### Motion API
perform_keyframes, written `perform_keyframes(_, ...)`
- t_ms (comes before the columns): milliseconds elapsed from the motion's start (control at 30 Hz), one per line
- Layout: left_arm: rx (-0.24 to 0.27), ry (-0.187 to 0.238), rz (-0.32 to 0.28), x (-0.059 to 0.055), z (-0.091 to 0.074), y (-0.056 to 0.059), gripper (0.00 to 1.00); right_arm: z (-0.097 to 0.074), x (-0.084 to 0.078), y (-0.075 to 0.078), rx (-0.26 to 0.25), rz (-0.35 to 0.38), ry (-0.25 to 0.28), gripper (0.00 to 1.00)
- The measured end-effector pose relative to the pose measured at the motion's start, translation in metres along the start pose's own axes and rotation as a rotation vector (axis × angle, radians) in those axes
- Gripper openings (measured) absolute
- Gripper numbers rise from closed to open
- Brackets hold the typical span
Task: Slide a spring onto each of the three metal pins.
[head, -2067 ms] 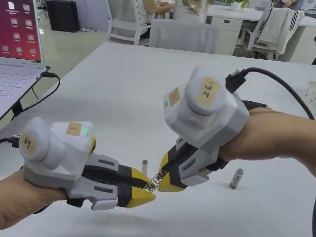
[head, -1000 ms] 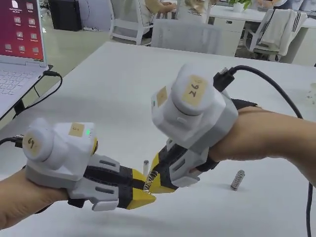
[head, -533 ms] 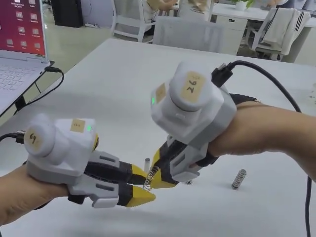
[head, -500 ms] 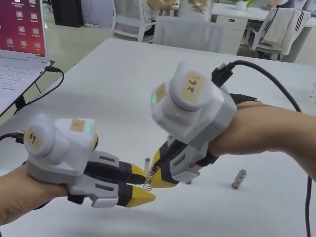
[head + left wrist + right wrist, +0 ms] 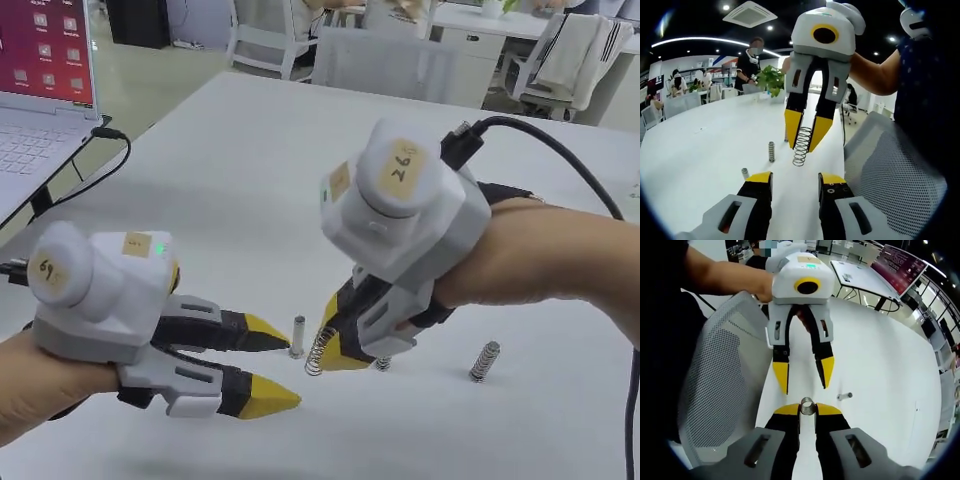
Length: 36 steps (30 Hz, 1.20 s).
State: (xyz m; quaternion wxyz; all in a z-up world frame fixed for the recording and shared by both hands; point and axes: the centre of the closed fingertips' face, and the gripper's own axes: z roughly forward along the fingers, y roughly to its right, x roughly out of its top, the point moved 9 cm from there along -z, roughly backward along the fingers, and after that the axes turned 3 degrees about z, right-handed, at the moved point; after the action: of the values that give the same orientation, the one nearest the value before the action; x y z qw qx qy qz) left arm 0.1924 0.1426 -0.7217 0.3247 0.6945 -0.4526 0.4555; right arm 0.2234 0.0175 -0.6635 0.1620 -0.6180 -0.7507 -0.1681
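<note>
My right gripper [image 5: 336,358] is shut on one end of a small steel spring [image 5: 318,351], which sticks out past its yellow tips just above the white table. In the right gripper view the spring [image 5: 807,406] is pinched between the jaws, coil end toward the camera. My left gripper [image 5: 288,372] stands open to the left of the spring, apart from it. A bare metal pin [image 5: 298,335] stands upright behind the spring. A second pin [image 5: 383,363] peeks out under the right gripper. Further right, a pin wearing a spring [image 5: 484,360] stands upright.
A laptop [image 5: 40,70] with a black cable [image 5: 95,170] sits at the table's left edge. A thick black cable [image 5: 560,150] runs from the right gripper. Chairs and desks stand beyond the far edge. A grey mesh chair [image 5: 890,170] is close behind.
My left gripper has opened, let go of the spring and drawn back to the left. The right gripper still holds the spring, now slightly to the right.
</note>
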Motion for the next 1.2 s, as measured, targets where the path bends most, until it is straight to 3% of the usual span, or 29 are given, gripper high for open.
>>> perform_keyframes(800, 0.162, 0.028, -0.082, -0.022, -0.026, -0.01, 0.5, 0.0, -0.009, 0.01, -0.031, 0.019, -0.035, 0.08)
perform_keyframes(1200, 0.209, 0.033, -0.127, -0.037, -0.038, -0.004, 0.55, 0.003, -0.009, 0.018, -0.037, 0.03, -0.042, 0.08)
